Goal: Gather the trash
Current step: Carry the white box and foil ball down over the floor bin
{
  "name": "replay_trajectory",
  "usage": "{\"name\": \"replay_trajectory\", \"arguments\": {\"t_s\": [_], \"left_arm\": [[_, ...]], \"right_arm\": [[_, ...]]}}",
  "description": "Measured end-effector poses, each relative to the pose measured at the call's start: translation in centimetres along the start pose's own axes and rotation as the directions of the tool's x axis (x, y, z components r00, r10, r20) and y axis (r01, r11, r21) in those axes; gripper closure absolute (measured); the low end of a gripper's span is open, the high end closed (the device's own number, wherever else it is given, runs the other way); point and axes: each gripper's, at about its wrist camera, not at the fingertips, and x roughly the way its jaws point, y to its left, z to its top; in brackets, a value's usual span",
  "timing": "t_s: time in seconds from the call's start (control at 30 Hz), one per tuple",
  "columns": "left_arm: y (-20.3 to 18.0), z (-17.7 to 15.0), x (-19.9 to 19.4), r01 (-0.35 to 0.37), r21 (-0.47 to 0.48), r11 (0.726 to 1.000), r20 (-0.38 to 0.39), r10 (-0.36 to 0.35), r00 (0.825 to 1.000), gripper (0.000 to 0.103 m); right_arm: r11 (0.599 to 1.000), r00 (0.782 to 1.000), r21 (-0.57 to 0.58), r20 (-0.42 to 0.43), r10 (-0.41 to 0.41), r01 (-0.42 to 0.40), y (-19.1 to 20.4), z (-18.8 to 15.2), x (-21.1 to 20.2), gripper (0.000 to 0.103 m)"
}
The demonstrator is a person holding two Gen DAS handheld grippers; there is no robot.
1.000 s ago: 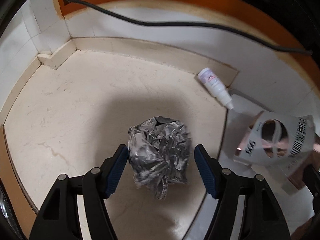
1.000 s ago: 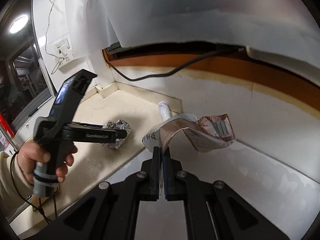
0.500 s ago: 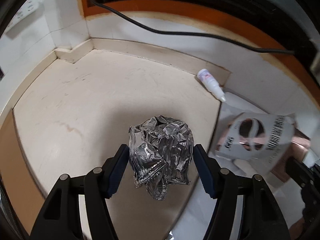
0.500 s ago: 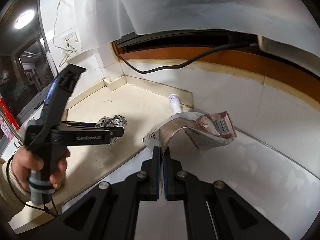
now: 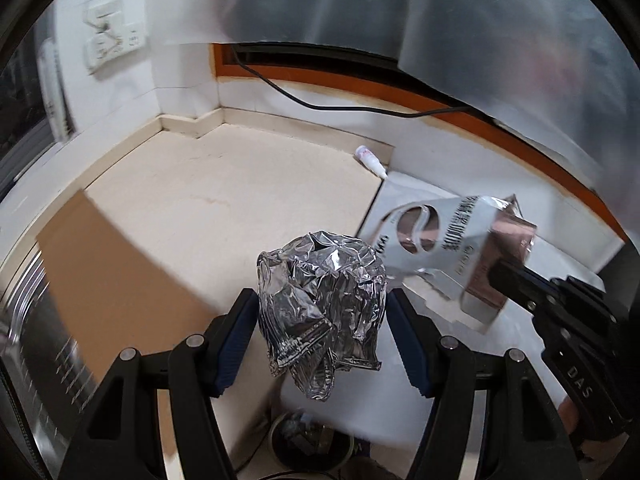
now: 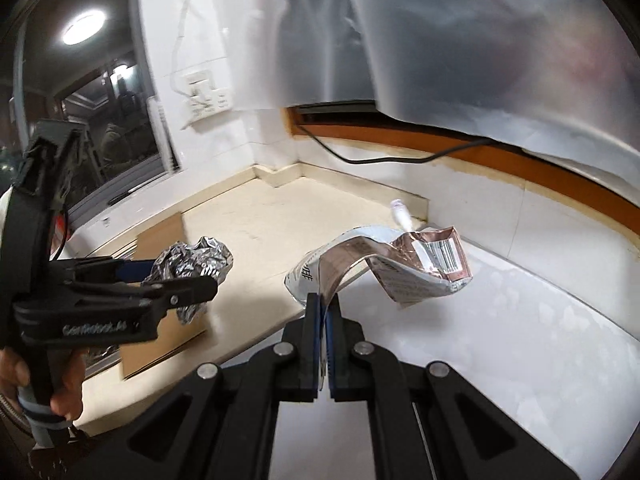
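My left gripper [image 5: 322,320] is shut on a crumpled ball of silver foil [image 5: 320,312] and holds it in the air above the cream counter [image 5: 224,200]. It also shows in the right wrist view [image 6: 192,276] with the foil [image 6: 192,260]. My right gripper [image 6: 323,308] is shut on a flat silver and copper snack wrapper [image 6: 400,264], held above the white surface [image 6: 500,340]. The wrapper also shows in the left wrist view [image 5: 452,240], with the right gripper [image 5: 504,276] on it. A small white bottle [image 5: 370,158] lies on the counter by the back wall.
A round bin opening [image 5: 312,446] with trash inside shows below the foil, at floor level. A brown cardboard sheet [image 5: 112,272] lies on the counter's left part. A black cable [image 5: 340,106] runs along the wall. A plastic sheet [image 6: 440,40] hangs overhead.
Both grippers have lifted and pulled back from the counter with their loads. The foil ball has left the counter and the bin has come into view below it.
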Motion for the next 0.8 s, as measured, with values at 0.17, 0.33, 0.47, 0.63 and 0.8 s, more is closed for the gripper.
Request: {"name": "replay_trajectory", "arguments": {"t_s": [0.17,0.33,0.47,0.63,0.8], "left_arm": [[0.7,-5.2,-5.3,-0.014,0.004,1.000,0.014,0.014,1.000,0.039],[1.7,-10.5,-8.7,-0.012,-0.016,1.000,-0.001,0.012,1.000,0.039],[2.1,-14.4,-9.6,-0.012,-0.015,1.000,-0.036,0.011,0.999,0.039],[2.1,-18.9,-8.2,-0.016,-0.007,1.000,-0.112,0.015,0.994,0.039],[2.0,-22.9,-4.9,0.009,-0.022,1.000,-0.193,-0.013,0.981,0.039]], "right_arm": [[0.999,1.000,-0.040,0.000,0.020,-0.020,4.7,-2.5,-4.0,0.101],[0.997,0.999,-0.068,-0.031,0.039,-0.041,9.3,-6.1,-7.4,0.101],[0.992,0.995,-0.116,-0.087,0.044,-0.054,12.2,-9.7,-8.8,0.101],[0.983,0.981,-0.169,-0.189,0.035,-0.067,14.6,-14.8,-8.7,0.101],[0.983,0.943,-0.166,-0.332,0.015,-0.074,14.8,-19.9,-5.9,0.101]]}}
